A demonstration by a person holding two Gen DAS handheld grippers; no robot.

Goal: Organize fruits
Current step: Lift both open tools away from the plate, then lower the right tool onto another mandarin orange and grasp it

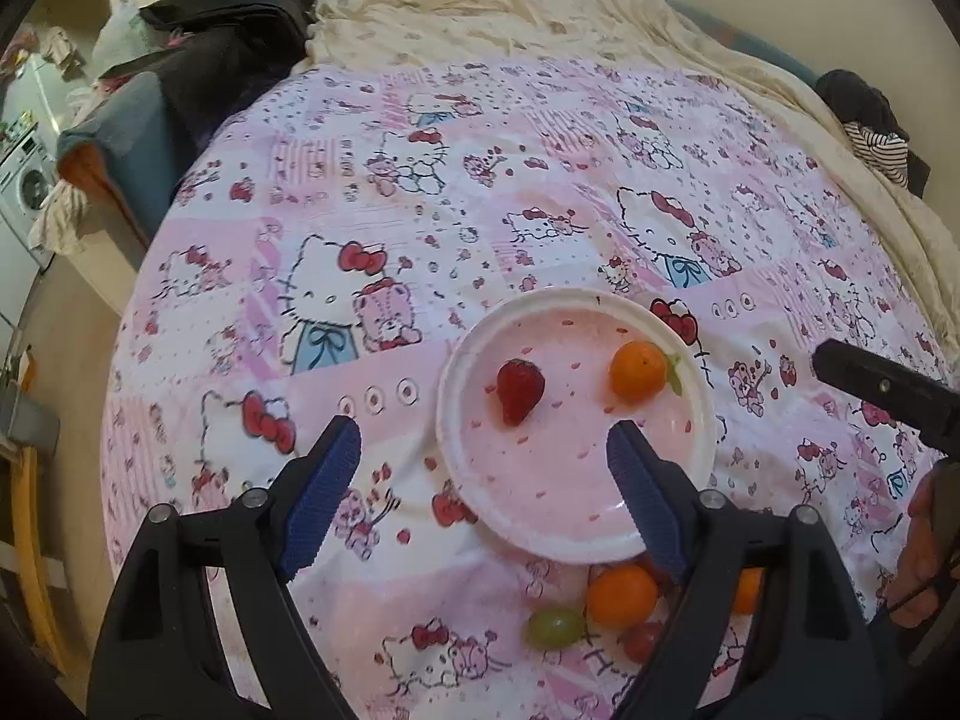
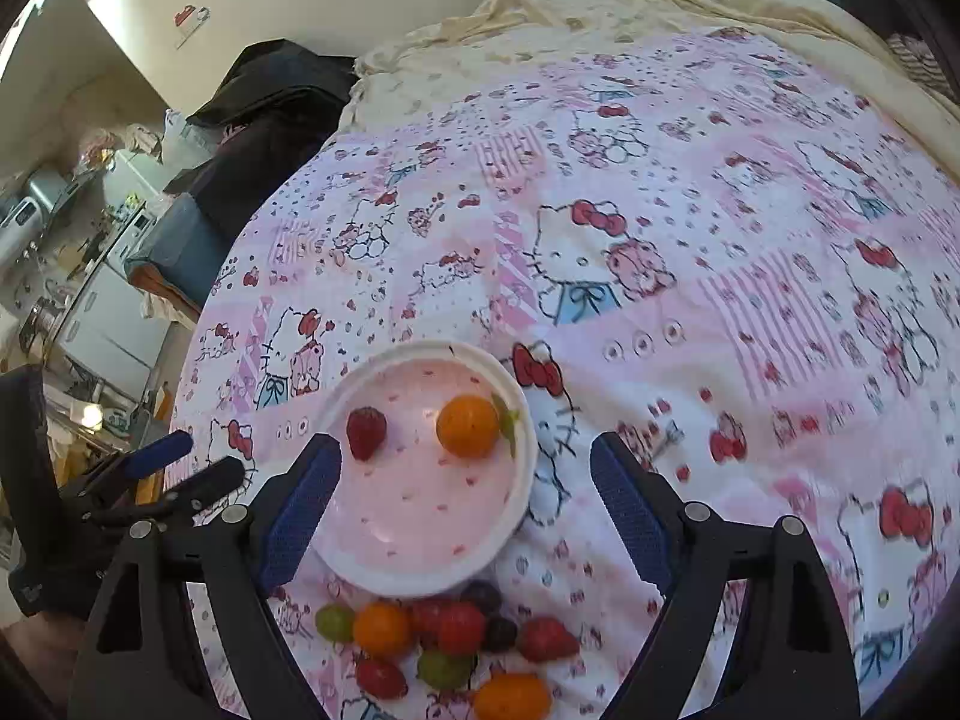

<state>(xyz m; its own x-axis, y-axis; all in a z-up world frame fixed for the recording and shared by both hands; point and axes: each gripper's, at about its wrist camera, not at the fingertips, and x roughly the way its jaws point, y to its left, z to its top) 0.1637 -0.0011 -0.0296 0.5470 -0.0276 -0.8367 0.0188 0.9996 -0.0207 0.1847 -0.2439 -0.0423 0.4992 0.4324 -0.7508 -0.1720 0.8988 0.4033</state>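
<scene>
Bed with a pink cartoon-cat print blanket (image 2: 690,312), fruit sorting halfway.
Round pink plastic plate (image 2: 420,540) sits mid-blanket with a red strawberry (image 2: 366,432) on its left and a small orange mandarin (image 2: 468,426) on its right. The loose fruit pile (image 2: 444,642) lies just near of the plate. Left tool (image 1: 483,441) and right tool (image 2: 462,465) both hang wide, gripping nothing.
</scene>
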